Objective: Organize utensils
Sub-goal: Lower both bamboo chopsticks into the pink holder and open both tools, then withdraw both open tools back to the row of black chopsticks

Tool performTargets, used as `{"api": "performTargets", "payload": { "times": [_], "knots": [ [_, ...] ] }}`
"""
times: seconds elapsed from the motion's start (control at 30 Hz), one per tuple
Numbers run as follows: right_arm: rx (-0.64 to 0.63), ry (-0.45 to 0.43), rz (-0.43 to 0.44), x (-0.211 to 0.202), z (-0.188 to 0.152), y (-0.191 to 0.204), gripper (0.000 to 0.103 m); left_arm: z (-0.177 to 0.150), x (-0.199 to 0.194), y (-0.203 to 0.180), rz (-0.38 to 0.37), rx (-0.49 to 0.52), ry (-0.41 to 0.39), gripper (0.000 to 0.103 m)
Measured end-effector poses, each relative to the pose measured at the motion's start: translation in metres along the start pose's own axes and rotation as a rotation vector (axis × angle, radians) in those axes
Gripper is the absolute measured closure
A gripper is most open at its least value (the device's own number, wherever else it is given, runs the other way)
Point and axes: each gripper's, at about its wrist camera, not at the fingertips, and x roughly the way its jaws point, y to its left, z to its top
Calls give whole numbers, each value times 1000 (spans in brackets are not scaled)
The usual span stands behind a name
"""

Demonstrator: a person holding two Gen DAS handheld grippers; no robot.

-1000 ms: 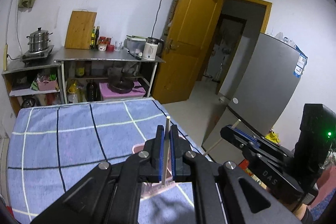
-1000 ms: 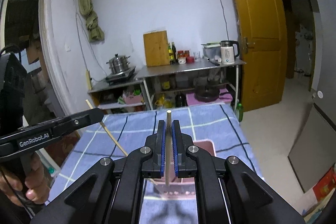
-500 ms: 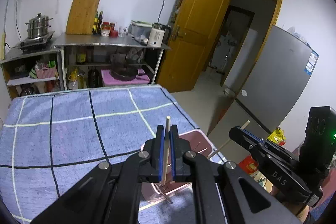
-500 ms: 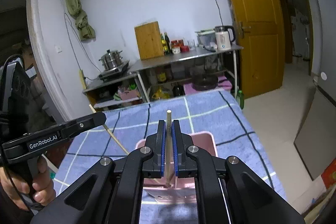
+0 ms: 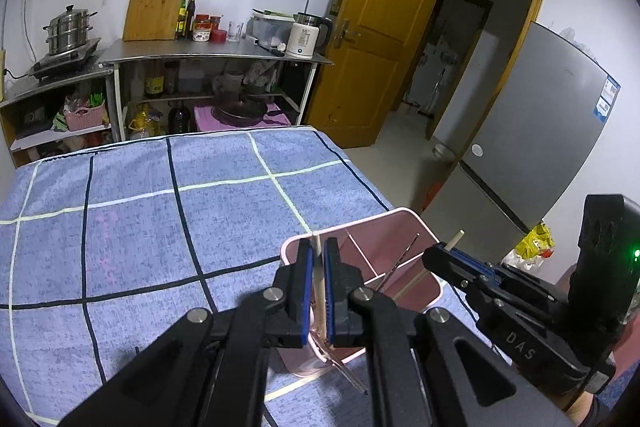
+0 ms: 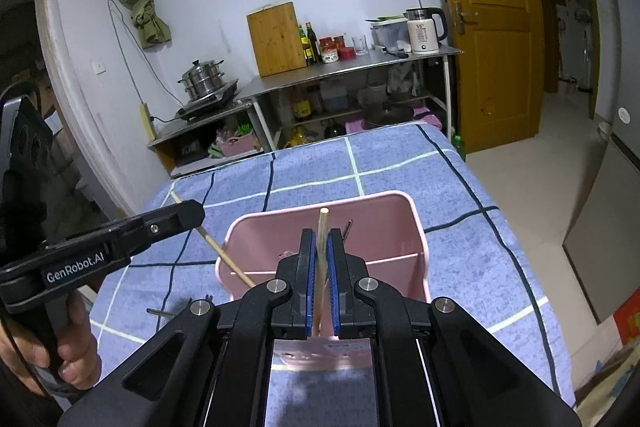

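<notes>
My left gripper (image 5: 316,291) and right gripper (image 6: 319,279) each clamp a wooden chopstick (image 5: 317,269) mid-shaft — light, stiff, slippery — above the pink caddy (image 6: 416,227) ahead.

Bare blue cloth (image 5: 120,227) left of pink bin (image 6: 418,239); dividers inside.

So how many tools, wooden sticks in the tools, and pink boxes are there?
Tools: 2 (left tool, right tool)
Wooden sticks: 2 (left stick, right stick)
Pink boxes: 1 (pink box)
Total: 5
</notes>
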Motion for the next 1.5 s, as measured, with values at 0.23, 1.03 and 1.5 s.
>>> {"api": "performTargets", "payload": {
  "times": [0.23,1.03,1.5],
  "knots": [
    [-23,-31,-27,-16,2,3,85,6,-21,-5,5,21,-65,82],
    [-123,-137,21,-95,-27,54,84,-68,-128,19,182,14,-218,82],
    [-171,-56,86,-98,-84,85,84,-136,-164,49,280,-69,-221,82]
  ]
}}
